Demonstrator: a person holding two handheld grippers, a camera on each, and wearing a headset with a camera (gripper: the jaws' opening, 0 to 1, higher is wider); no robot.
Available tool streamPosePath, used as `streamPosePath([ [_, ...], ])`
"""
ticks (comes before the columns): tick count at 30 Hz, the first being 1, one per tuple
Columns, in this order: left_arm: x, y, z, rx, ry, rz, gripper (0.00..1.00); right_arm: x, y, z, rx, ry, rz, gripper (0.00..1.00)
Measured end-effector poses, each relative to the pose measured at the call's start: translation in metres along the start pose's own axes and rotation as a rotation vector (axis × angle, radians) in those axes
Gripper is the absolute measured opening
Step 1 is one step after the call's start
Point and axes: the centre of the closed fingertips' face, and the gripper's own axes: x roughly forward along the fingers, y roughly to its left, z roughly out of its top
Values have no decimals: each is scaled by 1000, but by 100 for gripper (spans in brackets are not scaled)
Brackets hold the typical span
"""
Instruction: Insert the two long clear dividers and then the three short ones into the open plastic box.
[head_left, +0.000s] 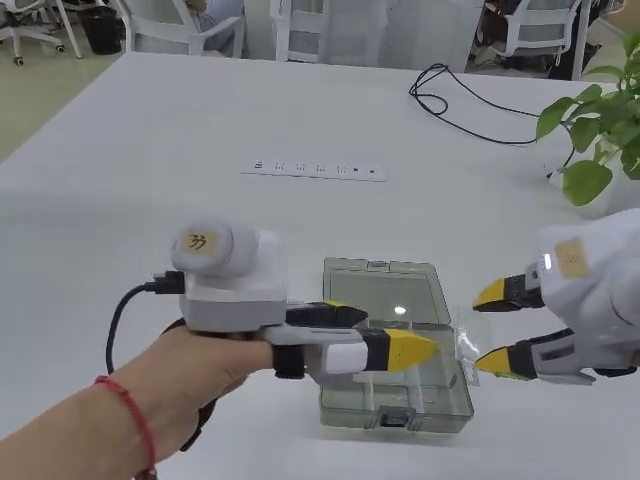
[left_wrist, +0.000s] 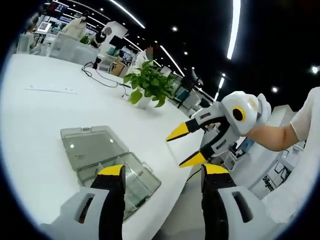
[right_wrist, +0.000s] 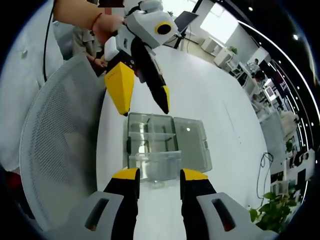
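Nearest you, on the left: left claw (head_left: 400, 330) is spread, nothing in it, pointing right and hanging over the near-left part of the open plastic box (head_left: 400, 412).

The box sits on the white worktop (head_left: 150, 200) with its lid (head_left: 385, 290) laid flat on the far side. Its long axis runs across you, roughly along the line between your two claws.

Right claw (head_left: 492, 328) is spread too and empty. Its tips aim left at the box's right end, just beside it, and I can't see any contact.

A clear piece (head_left: 463, 345) shows at that right end, likely one of the dividers. It's too transparent to tell whether it's seated, loose, long or short.

The next move turns on that piece:
- It lies straight ahead of the right claw, so the right is clearly nearer.
- The left would have to reach across the whole box.
- My read is that the right takes the piece and the left steadies the box.

Beyond the lid: power strip (head_left: 315, 170), then black cable (head_left: 450, 105), with the potted plant (head_left: 600, 130) at far right.
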Motion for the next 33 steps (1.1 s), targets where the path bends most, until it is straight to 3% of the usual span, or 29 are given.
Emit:
streamPosePath([
  [10,13,-12,-3,-133,0,-33,41,-4,8,29,-17,-34,4,33],
  [23,19,-24,-12,-186,35,-75,15,-4,17,41,-14,-51,20,33],
  [33,19,-27,-14,-201,37,-91,1,-4,20,44,-16,-54,26,33],
])
